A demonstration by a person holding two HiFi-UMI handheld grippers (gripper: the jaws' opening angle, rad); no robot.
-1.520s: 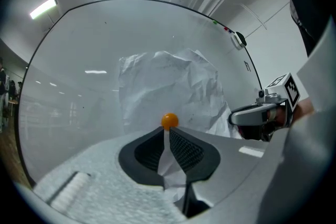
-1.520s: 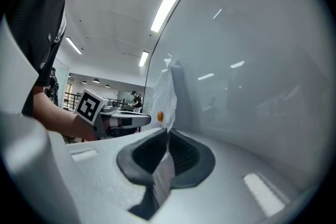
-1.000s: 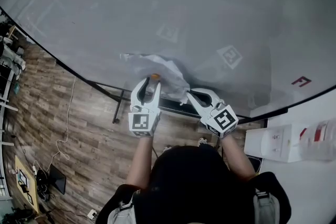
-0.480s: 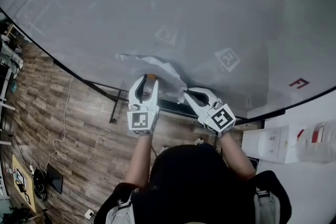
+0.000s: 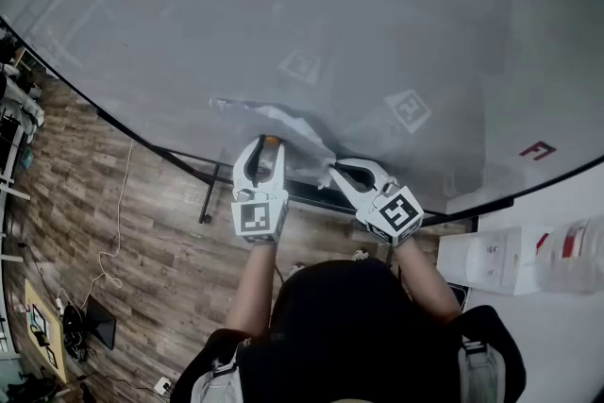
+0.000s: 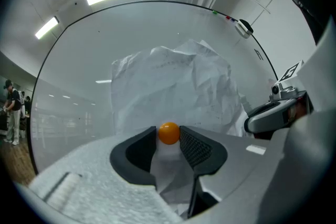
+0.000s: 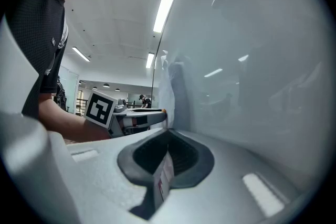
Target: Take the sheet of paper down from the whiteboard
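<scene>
A crumpled white sheet of paper (image 5: 283, 122) (image 6: 173, 86) hangs on the whiteboard (image 5: 330, 14), pinned by an orange round magnet (image 5: 271, 141) (image 6: 169, 133) near its lower edge. My left gripper (image 5: 264, 152) (image 6: 169, 140) points level at the board. Its jaws are closing, with the magnet between their tips, and a thin gap shows on the left side. My right gripper (image 5: 332, 171) (image 7: 167, 157) is shut on the sheet's right edge, and the paper (image 7: 167, 107) runs up from its jaws along the board.
The whiteboard's dark stand (image 5: 212, 193) rests on a wooden floor (image 5: 142, 231) with a white cable (image 5: 118, 222). A white cabinet (image 5: 495, 260) stands at the right. A person (image 6: 10, 107) stands far off in the left gripper view.
My left gripper's tips have crept up around the orange magnet. The right gripper keeps its hold on the paper's edge.
</scene>
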